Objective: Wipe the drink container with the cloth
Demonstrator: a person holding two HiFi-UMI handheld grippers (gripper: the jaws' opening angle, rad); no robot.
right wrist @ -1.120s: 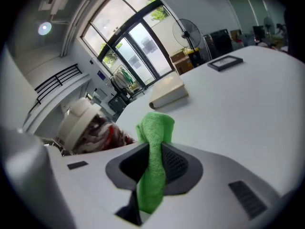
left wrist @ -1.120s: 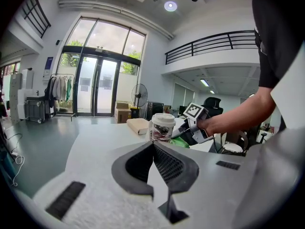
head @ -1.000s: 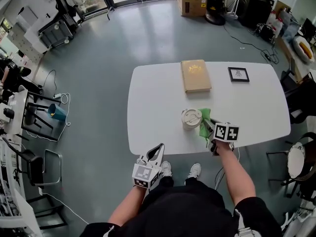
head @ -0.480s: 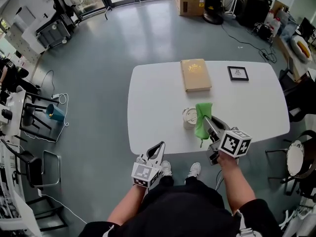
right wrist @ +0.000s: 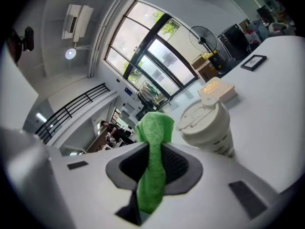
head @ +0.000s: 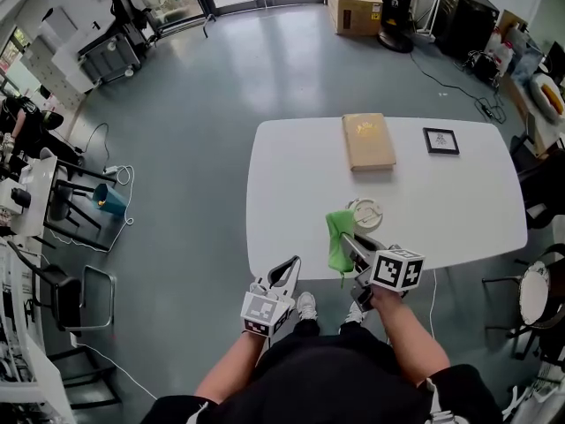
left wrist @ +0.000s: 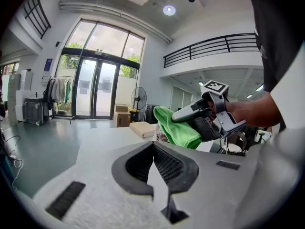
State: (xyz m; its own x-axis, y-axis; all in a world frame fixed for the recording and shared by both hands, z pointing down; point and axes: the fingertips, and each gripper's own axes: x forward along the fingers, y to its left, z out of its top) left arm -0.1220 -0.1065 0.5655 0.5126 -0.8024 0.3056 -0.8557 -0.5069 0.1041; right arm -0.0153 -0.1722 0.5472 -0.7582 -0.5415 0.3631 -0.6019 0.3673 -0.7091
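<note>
The right forearm reaches forward from the body, its hand gripping the right gripper [right wrist: 151, 167] at the near edge of the white table [head: 291, 193], jaws angled up and to the left. They are clenched on the green cloth [right wrist: 153, 137], which stands up between them in a bunched fold and flops over past the tips. The drink container [right wrist: 208, 124], a pale lidded cup, stands upright on the table just beyond those tips and a little to their right. The cloth's top is close beside its lid, but whether they touch cannot be told.

The left arm is bent low near the body, and the left gripper [head: 284, 270] hangs off the table, left of the right one. Its jaws are closed together with nothing between them.

Farther ahead of the right jaws, past the cup, a tan book [head: 368, 141] lies flat, and to its right lies a small black picture frame [head: 440, 140], well apart from the cup.

Nothing stands between the cloth and the cup. Count: two grippers, one cup, one cloth, one book, one frame.
</note>
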